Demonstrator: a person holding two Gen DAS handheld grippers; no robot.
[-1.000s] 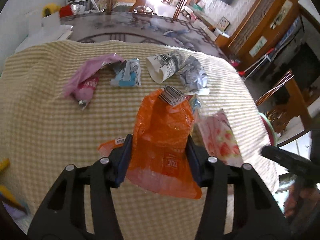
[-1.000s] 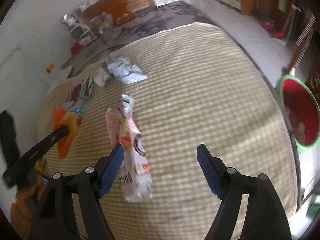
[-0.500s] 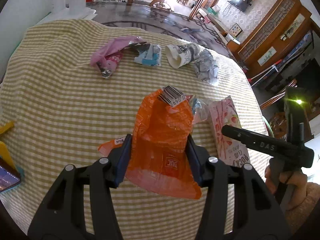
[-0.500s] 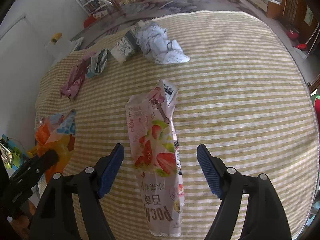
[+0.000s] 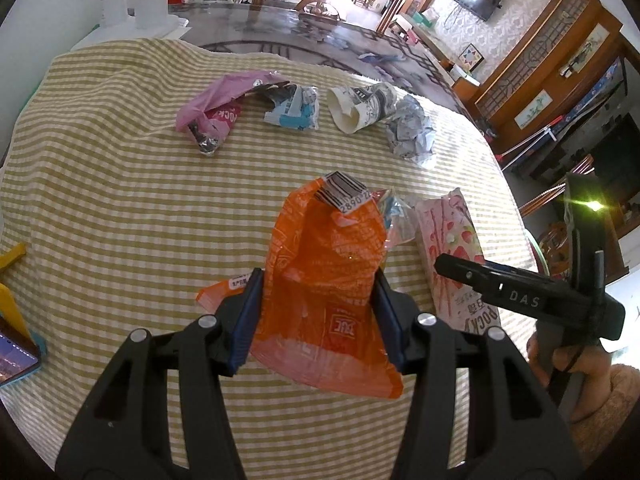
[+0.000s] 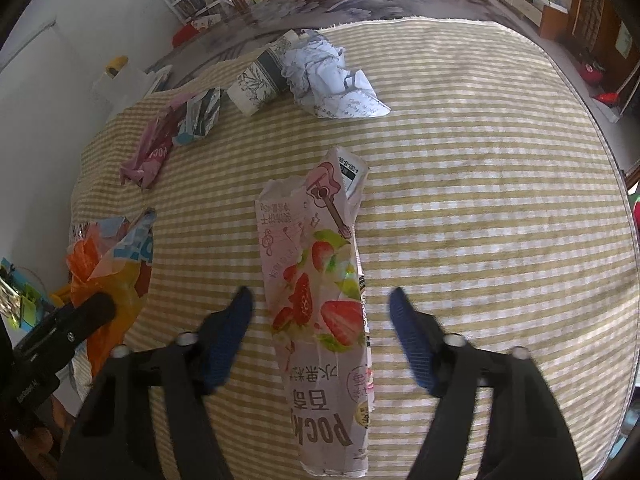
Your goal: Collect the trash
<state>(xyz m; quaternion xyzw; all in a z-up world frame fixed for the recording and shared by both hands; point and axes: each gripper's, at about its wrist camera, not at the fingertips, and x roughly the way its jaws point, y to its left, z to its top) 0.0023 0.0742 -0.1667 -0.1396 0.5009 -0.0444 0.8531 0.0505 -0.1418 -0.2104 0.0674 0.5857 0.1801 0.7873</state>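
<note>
"POCKY" on strawberry box (image 6: 320, 308), "2890" on orange wrapper (image 5: 324, 280) barcode, "DAS" on right tool (image 5: 520, 300)

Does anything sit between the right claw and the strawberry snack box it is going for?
Nothing visible does. The strawberry snack box already lies between the closing pads of the right claw, with bare checked cloth on either side.

The left gripper (image 5: 318, 304), black with blue pads, points steeply down, its jaws clamped on a crinkled orange plastic wrapper (image 5: 326, 280). The right gripper (image 6: 322, 320), equally steep, is closing, its jaws either side of a flattened pink strawberry-print snack box (image 6: 320, 300), pads not touching it.
</note>
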